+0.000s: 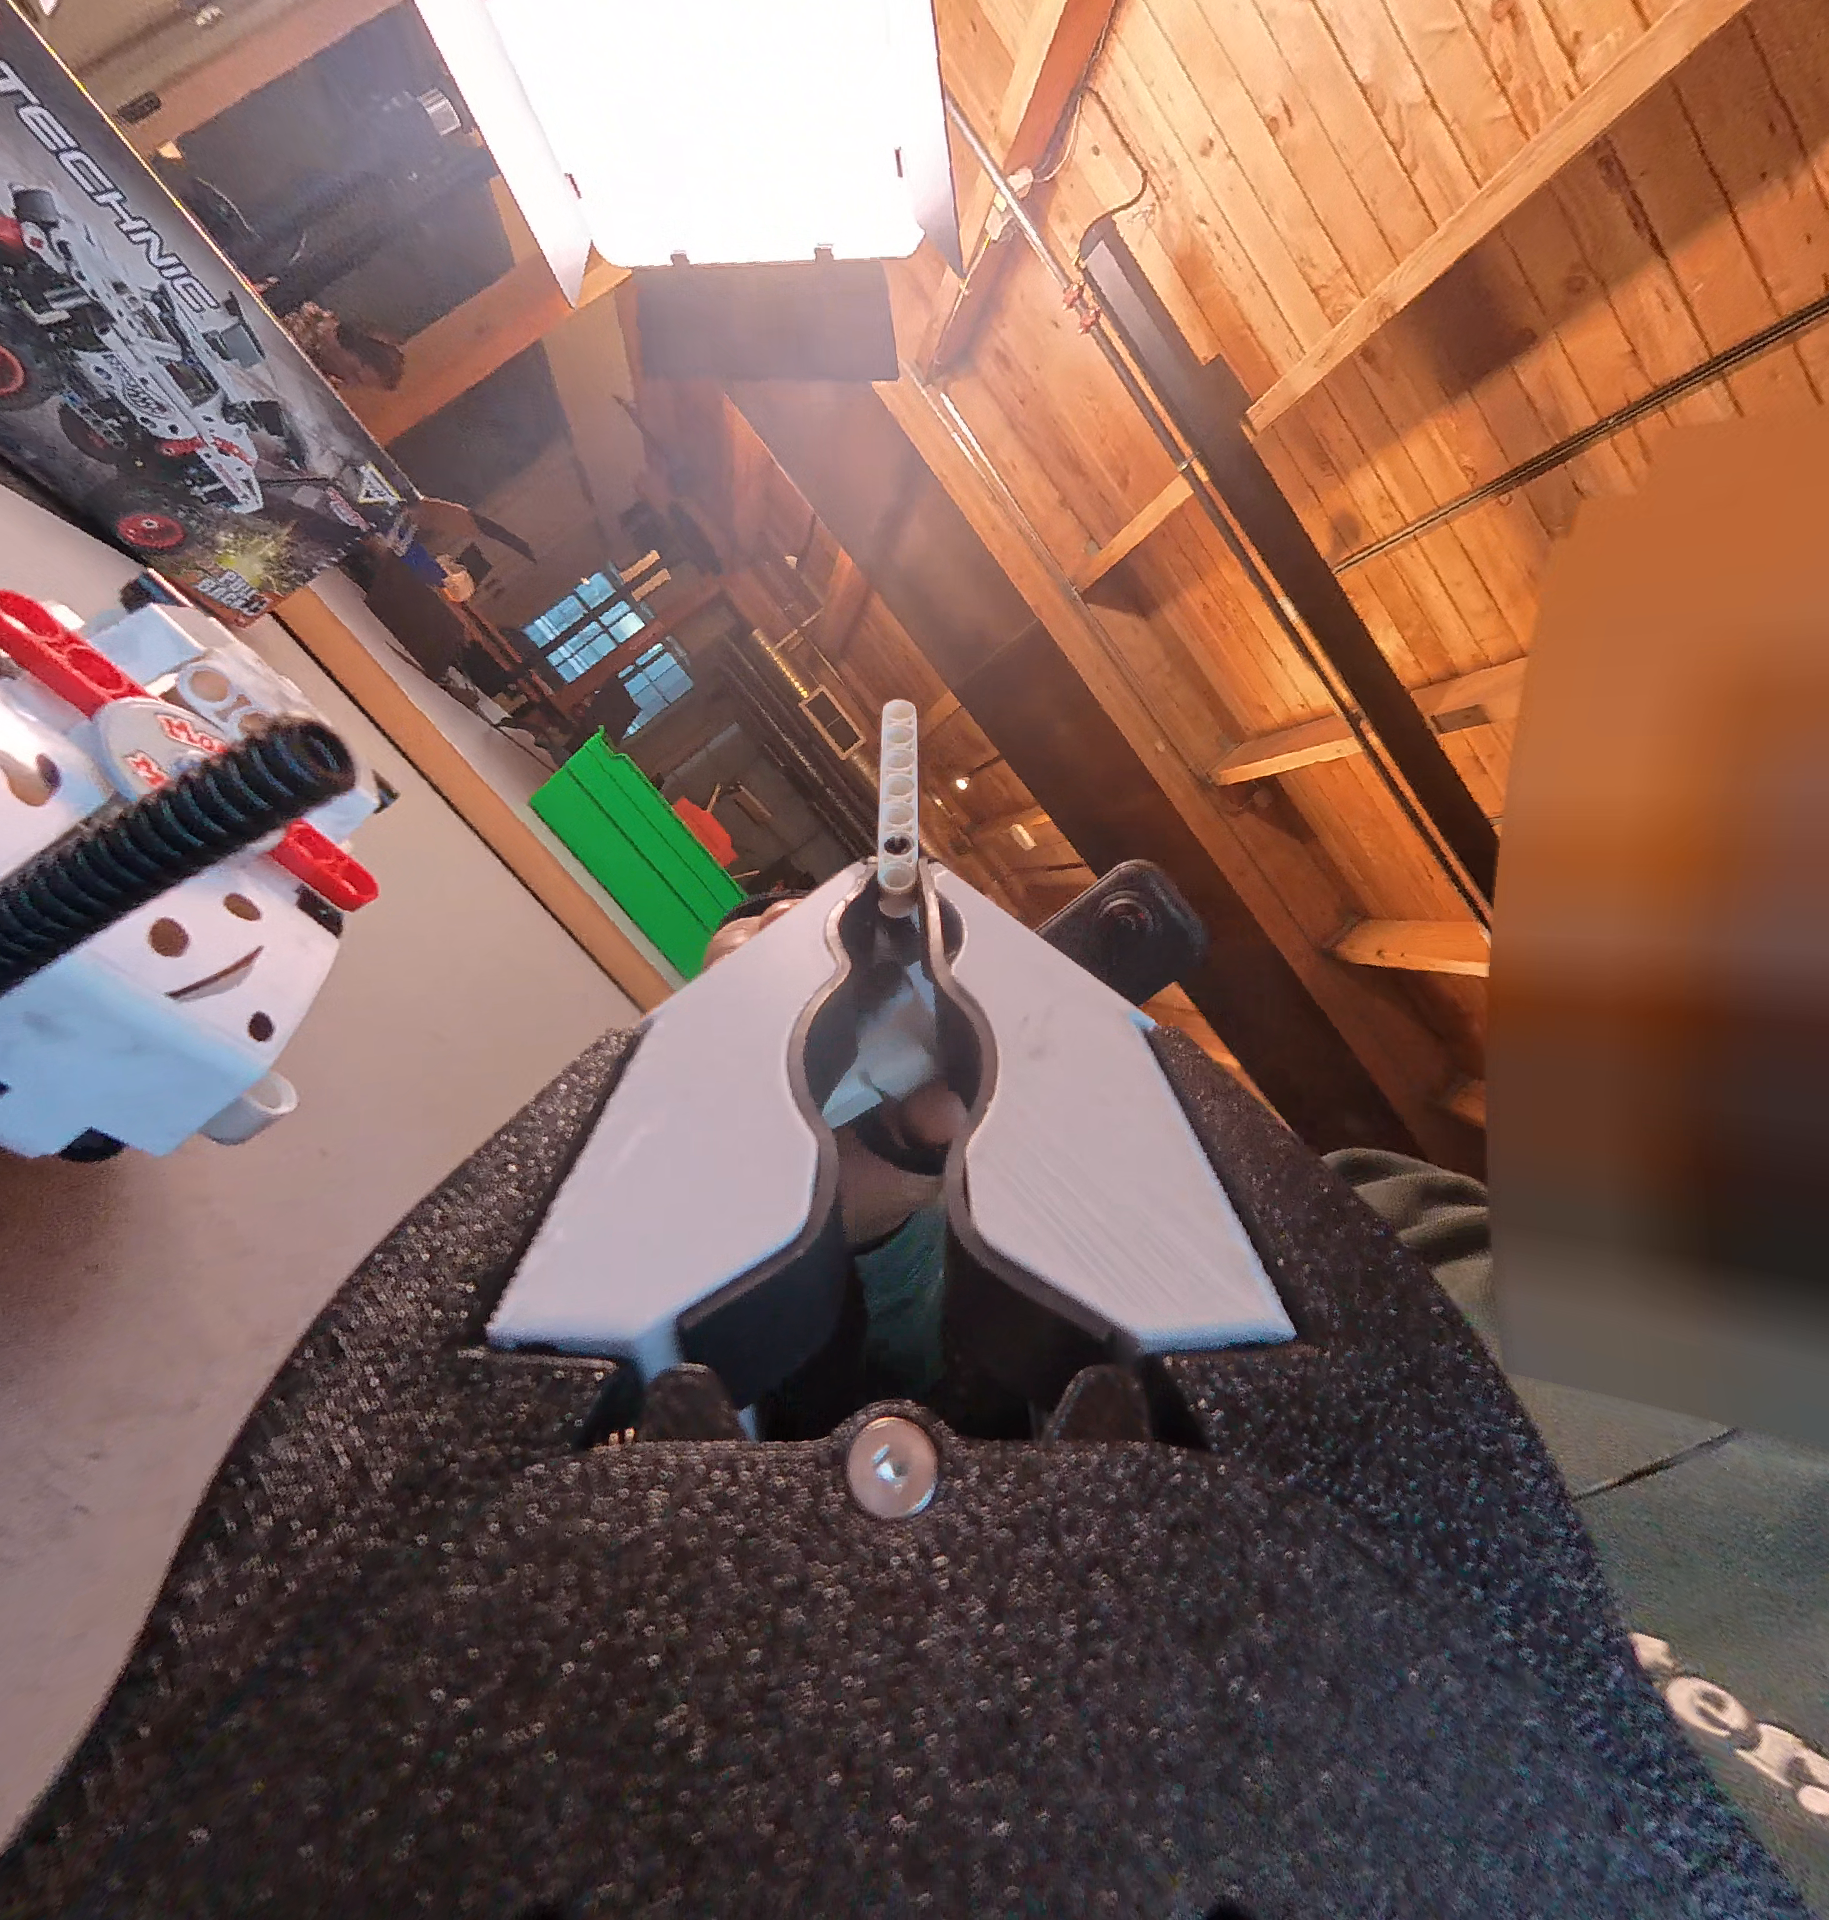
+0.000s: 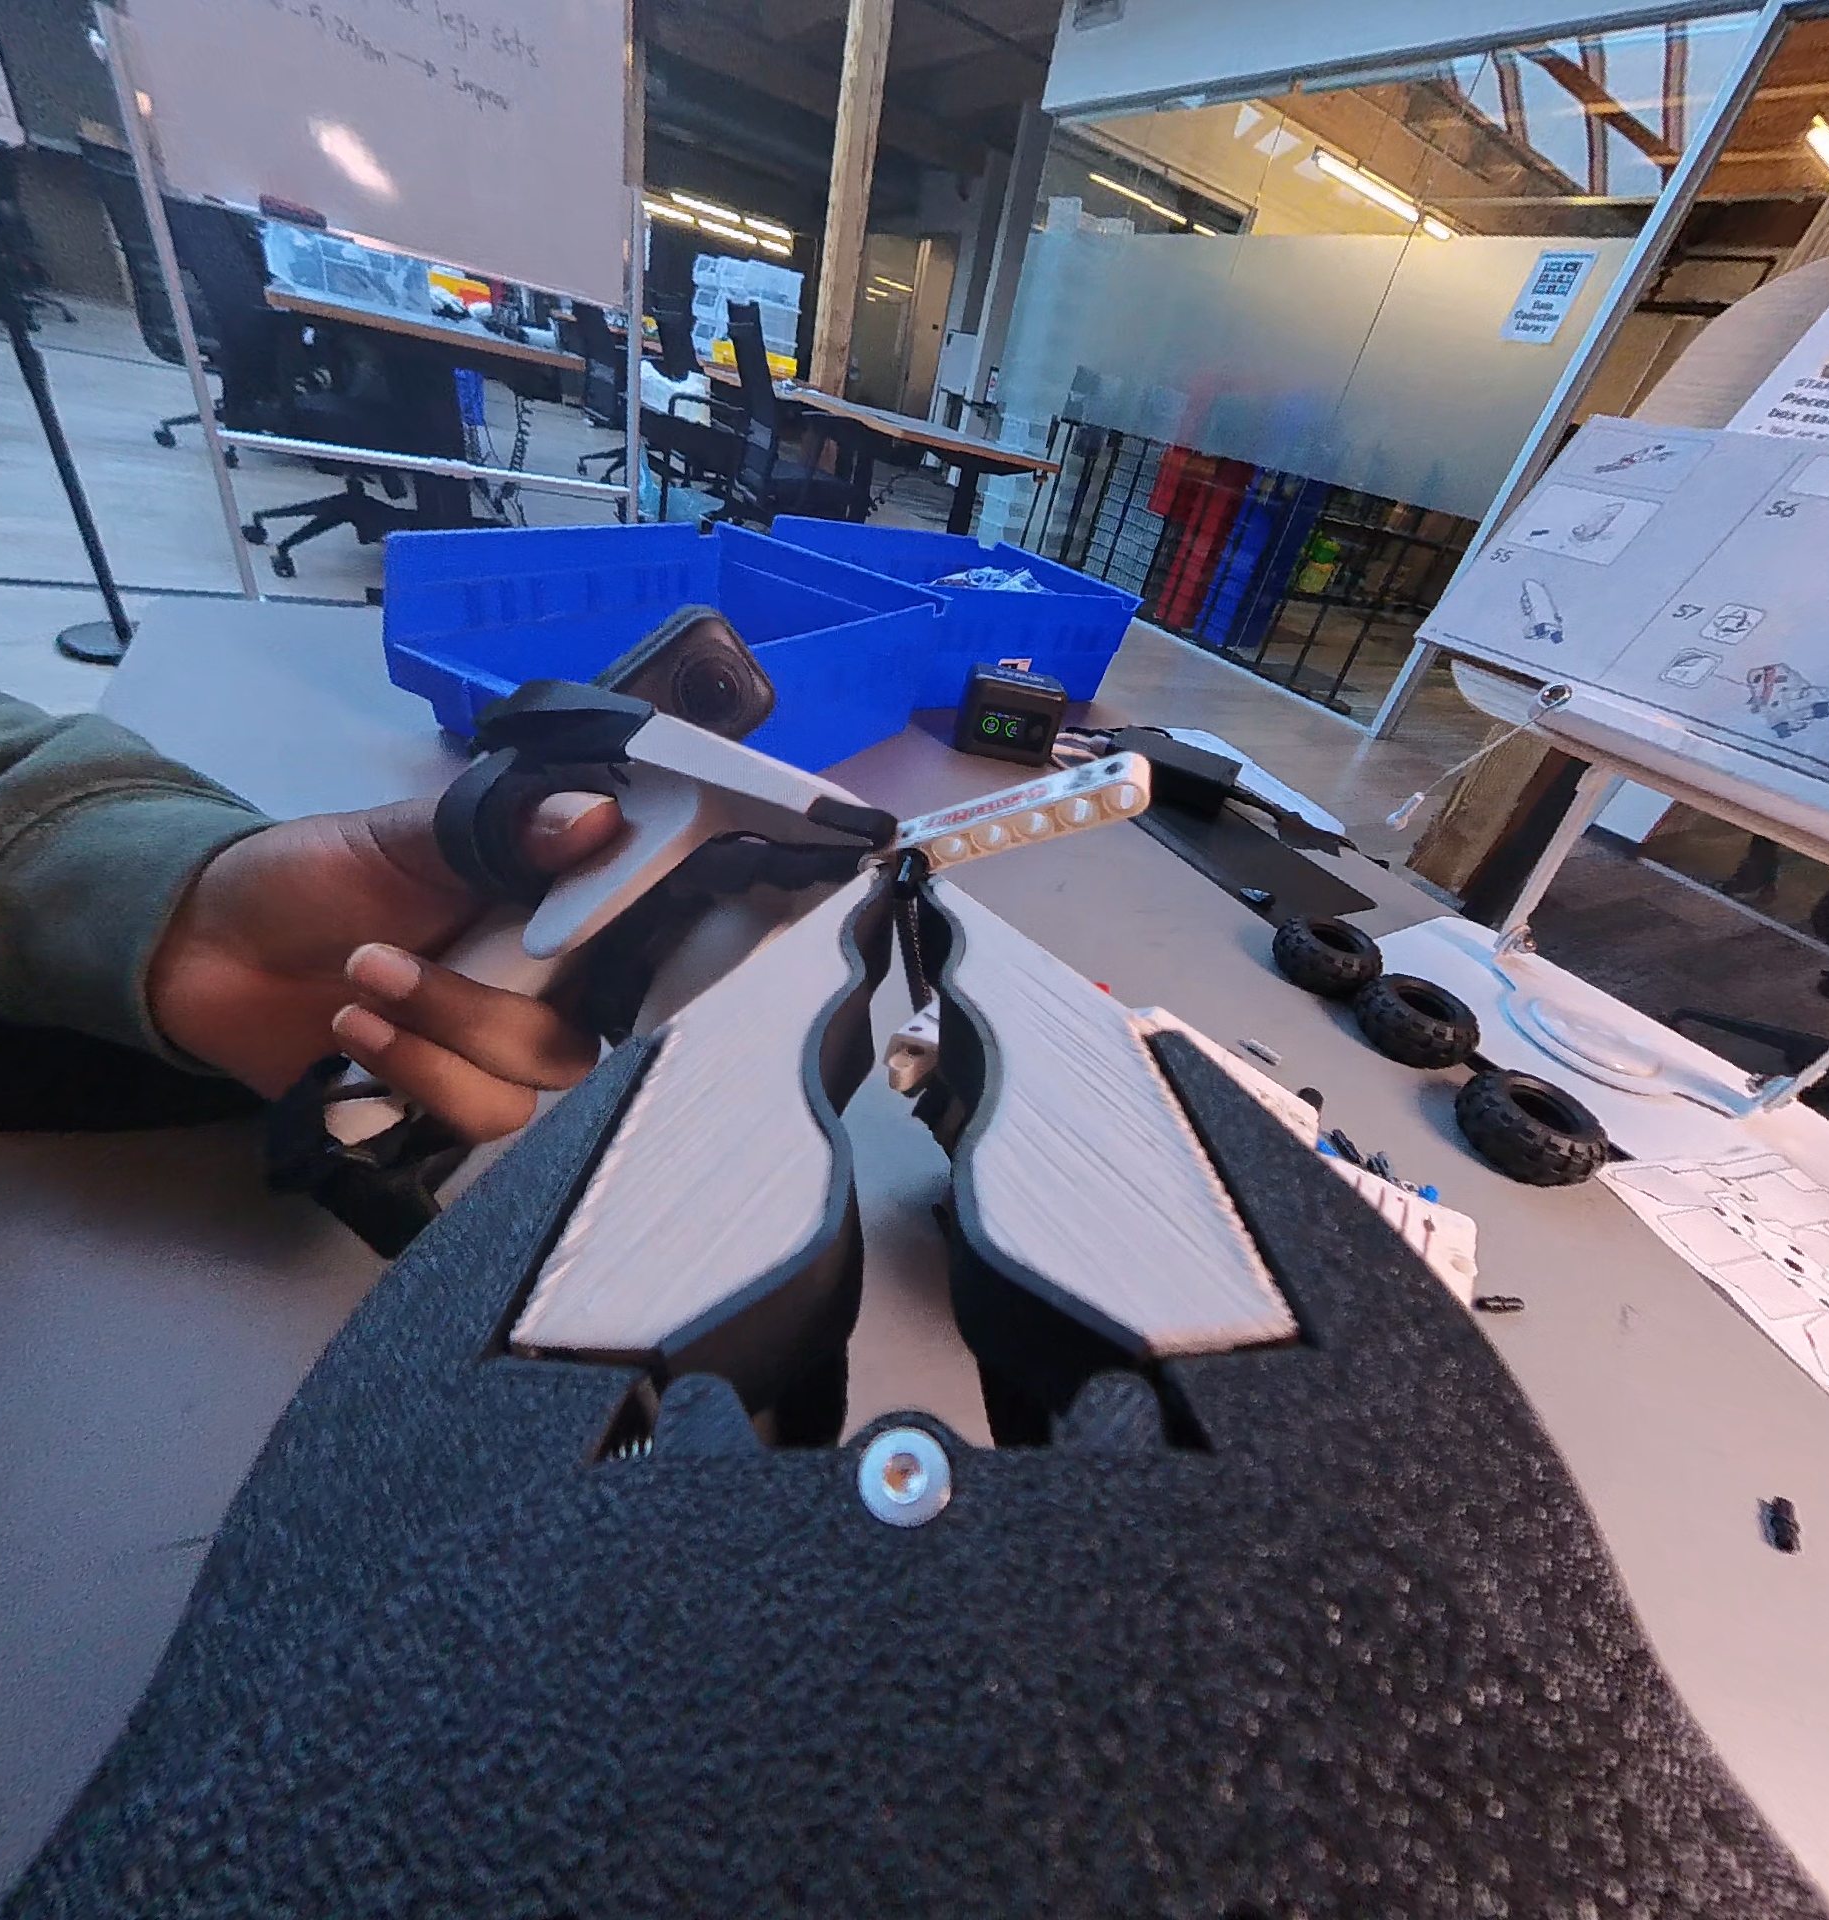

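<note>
Beam (image 1: pixel 897 790), white with a row of holes, is sitting clamped by one end in my left tool (image 1: pixel 897 896), whose fingers are closing narrow on it. It is standing straight out toward 12 o'clock in the left wrist view, lifted clear of the worktop (image 1: pixel 266 1247).

From the right wrist view I am seeing that same beam (image 2: pixel 1035 816) pointing toward 2 o'clock. The left tool (image 2: pixel 868 823) is coming in from 9 o'clock with a hand (image 2: pixel 370 935) wrapping its handle. My right tool (image 2: pixel 905 883) is pinching narrow on a thin black axle (image 2: pixel 915 940). The axle's top end is meeting the gripped end of the beam, and a small white connector (image 2: pixel 912 1049) is hanging at its lower end, between the fingers. I cannot tell whether the axle is entering a hole or only touching.

Counting what is lying around: three black tyres (image 2: pixel 1414 1018) are lining up at 3 o'clock on the worktop (image 2: pixel 162 1351). At least two blue bins (image 2: pixel 577 623) are sitting at 12 o'clock, with one small black device (image 2: pixel 1009 710) glowing green just beside them. One open booklet (image 2: pixel 1668 582) is resting on a stand at 2 o'clock, and one sheet (image 2: pixel 1741 1247) is lying below it. In the left view, one white truck (image 1: pixel 141 987) carrying a black ribbed hose (image 1: pixel 151 821) is standing at 9 o'clock. One printed box (image 1: pixel 110 312) is leaning behind it, and one green bin (image 1: pixel 629 842) is sitting farther off.
</note>
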